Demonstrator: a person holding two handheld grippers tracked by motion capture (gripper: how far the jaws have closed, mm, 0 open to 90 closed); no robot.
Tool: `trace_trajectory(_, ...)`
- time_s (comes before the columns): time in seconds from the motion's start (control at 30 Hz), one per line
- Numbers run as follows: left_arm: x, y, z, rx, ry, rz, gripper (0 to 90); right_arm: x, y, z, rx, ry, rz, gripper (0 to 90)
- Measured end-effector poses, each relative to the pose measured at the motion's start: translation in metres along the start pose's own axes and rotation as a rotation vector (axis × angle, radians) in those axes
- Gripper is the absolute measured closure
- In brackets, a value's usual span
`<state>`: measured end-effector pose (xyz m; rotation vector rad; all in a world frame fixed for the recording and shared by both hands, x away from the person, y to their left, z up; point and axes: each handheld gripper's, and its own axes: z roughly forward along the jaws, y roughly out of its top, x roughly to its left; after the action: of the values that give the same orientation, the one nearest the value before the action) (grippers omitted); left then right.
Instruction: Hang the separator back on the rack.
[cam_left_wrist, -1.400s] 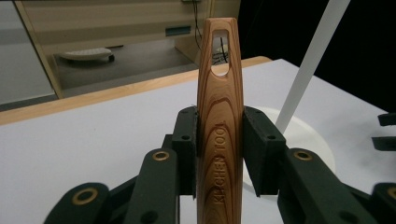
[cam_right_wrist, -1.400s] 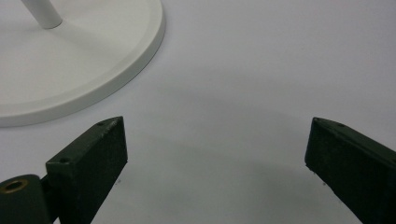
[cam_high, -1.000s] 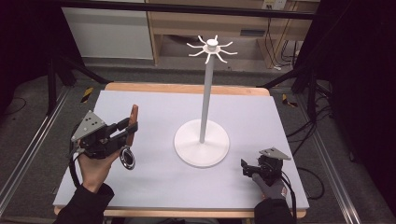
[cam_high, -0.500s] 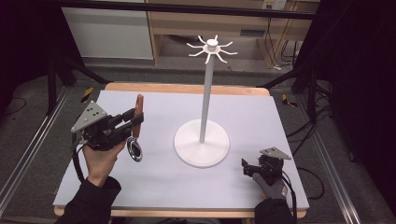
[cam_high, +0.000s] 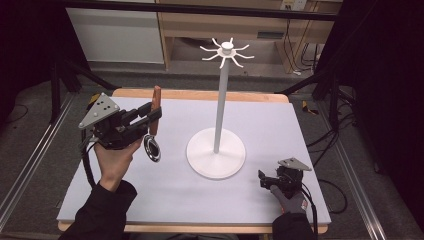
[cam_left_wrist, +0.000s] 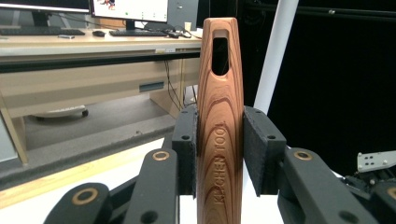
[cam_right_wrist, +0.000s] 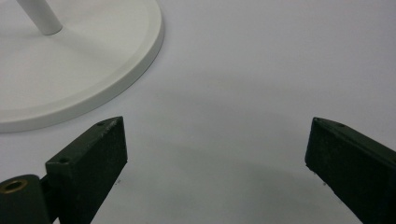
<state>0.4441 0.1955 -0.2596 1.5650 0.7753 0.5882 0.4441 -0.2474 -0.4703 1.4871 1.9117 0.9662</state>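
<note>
My left gripper is shut on the wooden handle of a kitchen tool and holds it upright above the table's left part. The tool's round metal head hangs below the jaws. In the left gripper view both pads clamp the handle, which has a slot near its top end. A white stand with a ring of hooks on top rises mid-table, to the right of the tool. My right gripper rests open near the front right, nothing between its jaws.
The stand's round base lies just ahead and to the left of the right gripper. The grey table top has a wooden edge at the back. Dark frame legs and cables stand on the floor around the table.
The left hand has lifted the kitchen tool higher and farther back, and the handle has swung upright. The right gripper has stayed where it was.
</note>
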Motion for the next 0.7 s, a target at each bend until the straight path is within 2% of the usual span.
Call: trace_trajectory(0.7, -0.017, 0.034, 0.017, -0.043, -0.036, 0.035, 67.1, -0.001, 0.000, 0.000, 0.000, 0.005, 0.005, 6.0)
